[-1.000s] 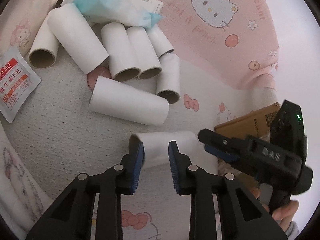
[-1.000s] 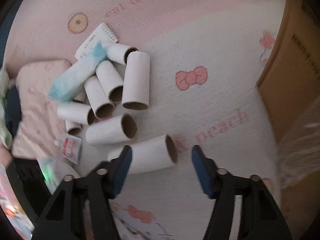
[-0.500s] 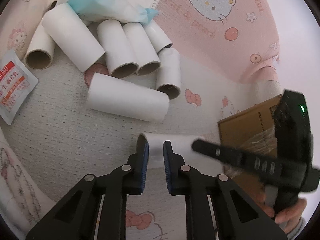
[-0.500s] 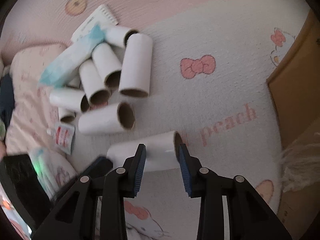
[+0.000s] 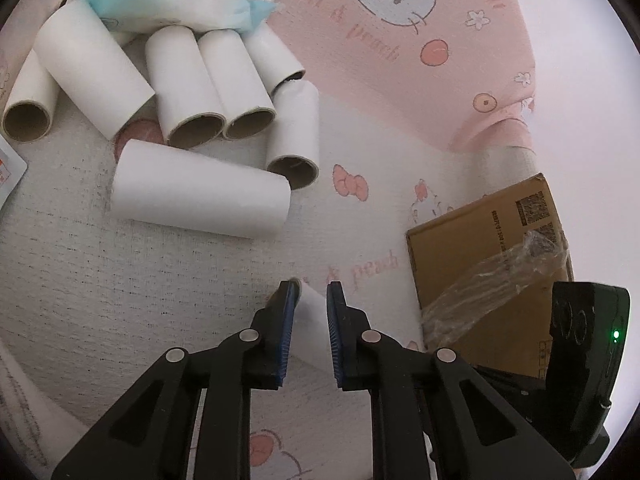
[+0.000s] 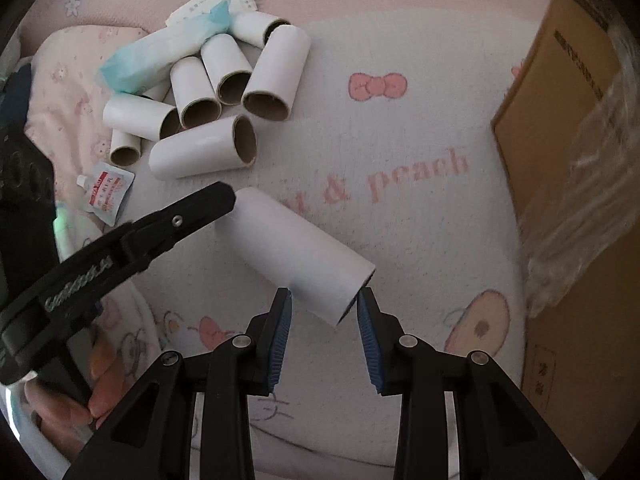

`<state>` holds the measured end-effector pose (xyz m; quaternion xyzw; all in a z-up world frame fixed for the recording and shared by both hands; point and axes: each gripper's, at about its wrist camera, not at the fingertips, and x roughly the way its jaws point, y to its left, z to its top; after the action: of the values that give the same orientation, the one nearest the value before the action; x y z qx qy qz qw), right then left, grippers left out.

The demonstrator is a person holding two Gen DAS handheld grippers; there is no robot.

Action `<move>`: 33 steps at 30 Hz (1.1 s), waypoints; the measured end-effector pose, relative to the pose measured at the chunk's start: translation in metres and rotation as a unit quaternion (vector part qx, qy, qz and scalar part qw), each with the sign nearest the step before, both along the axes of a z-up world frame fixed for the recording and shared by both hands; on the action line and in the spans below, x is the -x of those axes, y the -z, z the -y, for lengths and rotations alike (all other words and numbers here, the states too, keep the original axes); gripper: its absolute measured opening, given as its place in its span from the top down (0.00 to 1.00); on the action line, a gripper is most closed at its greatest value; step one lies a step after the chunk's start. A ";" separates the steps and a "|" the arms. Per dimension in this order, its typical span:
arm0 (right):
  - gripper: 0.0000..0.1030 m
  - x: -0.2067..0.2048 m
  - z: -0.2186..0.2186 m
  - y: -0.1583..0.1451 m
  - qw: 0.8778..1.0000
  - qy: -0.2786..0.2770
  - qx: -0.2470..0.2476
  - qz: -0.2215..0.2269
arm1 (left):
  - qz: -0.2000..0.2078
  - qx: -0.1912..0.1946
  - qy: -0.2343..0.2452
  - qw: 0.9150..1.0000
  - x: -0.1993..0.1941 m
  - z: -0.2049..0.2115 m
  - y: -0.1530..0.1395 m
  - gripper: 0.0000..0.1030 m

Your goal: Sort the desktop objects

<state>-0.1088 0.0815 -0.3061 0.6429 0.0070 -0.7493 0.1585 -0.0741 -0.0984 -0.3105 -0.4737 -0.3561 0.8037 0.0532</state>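
The white cardboard tube [image 6: 294, 254] is off the patterned surface [image 6: 420, 128], near the pile of tubes [image 6: 224, 80]. It looks light, hollow and easily crushed, so a gentle grip across the wall near an end suits it. The left claw [image 5: 308, 332] is clamped on one end. The right claw [image 6: 325, 334] brackets the other end, pads [image 6: 280, 332] touching or nearly so; clamping cannot be told.
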 end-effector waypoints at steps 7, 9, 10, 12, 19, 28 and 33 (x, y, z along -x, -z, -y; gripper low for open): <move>0.69 -0.002 0.008 -0.019 0.999 -0.029 -0.008 -0.022 | -0.045 0.033 -0.026 0.998 -0.017 0.007 -0.028 0.61; 0.69 -0.001 0.011 -0.028 0.998 -0.043 -0.013 -0.040 | -0.043 0.034 -0.025 0.998 -0.022 0.008 -0.031 0.61; 0.69 -0.001 0.011 -0.030 0.997 -0.051 -0.018 -0.046 | -0.041 0.028 -0.019 0.999 -0.024 0.008 -0.031 0.61; 0.69 0.002 0.013 -0.029 0.996 -0.066 -0.026 -0.055 | -0.034 0.012 -0.005 0.999 -0.028 0.007 -0.031 0.62; 0.69 0.005 0.015 -0.010 0.994 -0.100 -0.022 -0.046 | -0.011 -0.016 0.004 1.000 -0.029 0.003 -0.019 0.81; 0.69 0.009 0.020 0.003 0.993 -0.112 -0.009 -0.028 | 0.044 -0.068 0.032 0.996 -0.019 -0.007 0.009 0.81; 0.69 0.003 0.031 0.006 0.991 -0.130 0.000 -0.017 | 0.058 -0.087 0.010 0.994 -0.015 -0.002 0.019 0.72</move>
<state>-0.1114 0.0509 -0.3125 0.6236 0.0933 -0.7332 0.2547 -0.0590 -0.0967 -0.3296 -0.5169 -0.4220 0.7403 0.0813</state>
